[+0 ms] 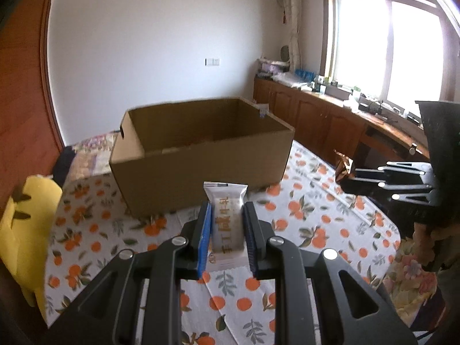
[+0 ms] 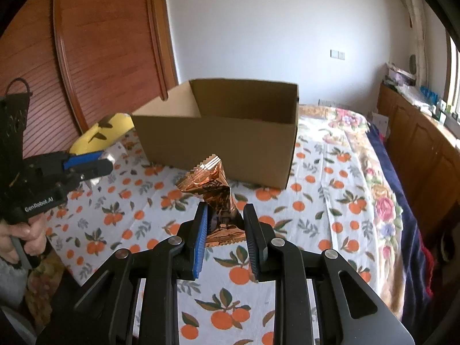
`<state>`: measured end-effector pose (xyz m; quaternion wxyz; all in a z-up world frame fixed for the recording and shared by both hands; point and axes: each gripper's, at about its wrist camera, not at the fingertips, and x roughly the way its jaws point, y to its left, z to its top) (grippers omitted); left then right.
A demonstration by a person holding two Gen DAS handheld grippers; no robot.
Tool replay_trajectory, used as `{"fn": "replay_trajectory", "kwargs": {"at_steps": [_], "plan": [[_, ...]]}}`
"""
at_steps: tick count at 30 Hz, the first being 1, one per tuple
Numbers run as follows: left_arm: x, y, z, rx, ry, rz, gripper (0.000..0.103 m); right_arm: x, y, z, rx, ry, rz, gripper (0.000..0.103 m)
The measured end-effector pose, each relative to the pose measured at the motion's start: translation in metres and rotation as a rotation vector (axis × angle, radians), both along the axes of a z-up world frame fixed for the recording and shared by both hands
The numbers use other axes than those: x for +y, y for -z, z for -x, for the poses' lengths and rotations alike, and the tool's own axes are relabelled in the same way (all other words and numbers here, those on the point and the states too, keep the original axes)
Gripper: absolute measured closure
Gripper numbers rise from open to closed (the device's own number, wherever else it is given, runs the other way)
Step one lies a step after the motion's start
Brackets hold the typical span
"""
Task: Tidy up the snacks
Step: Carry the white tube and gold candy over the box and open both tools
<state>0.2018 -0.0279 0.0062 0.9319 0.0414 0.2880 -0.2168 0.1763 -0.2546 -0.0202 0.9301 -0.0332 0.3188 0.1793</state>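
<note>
My left gripper [image 1: 227,210] is shut on a white and grey snack packet [image 1: 227,221] and holds it above the cloth, short of the open cardboard box [image 1: 201,155]. My right gripper [image 2: 225,211] is shut on a crinkled copper foil snack packet [image 2: 214,189], also held in front of the box [image 2: 218,141]. The right gripper with its foil packet [image 1: 343,166] shows at the right of the left wrist view. The left gripper [image 2: 95,164] shows at the left of the right wrist view. The box interior is mostly hidden.
The box stands on a white cloth printed with oranges [image 2: 316,215] spread over a bed. A yellow plush toy [image 1: 23,230] lies at the bed's left edge. Wooden cabinets [image 1: 316,120] run under the window on the right. A wooden wardrobe [image 2: 100,57] stands behind on the left.
</note>
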Motion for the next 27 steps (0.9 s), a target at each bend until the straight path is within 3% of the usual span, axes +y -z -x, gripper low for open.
{"fn": "replay_trajectory", "kwargs": {"at_steps": [17,27], "plan": [[-0.008,-0.024,-0.014,-0.058,0.000,-0.019,0.083,0.020,-0.034,-0.010,-0.075,-0.052,0.011,0.080],[-0.006,-0.024,-0.053,-0.071,-0.009,-0.017,0.083,0.036,-0.032,-0.044,-0.074,-0.078,0.039,0.080]]}}
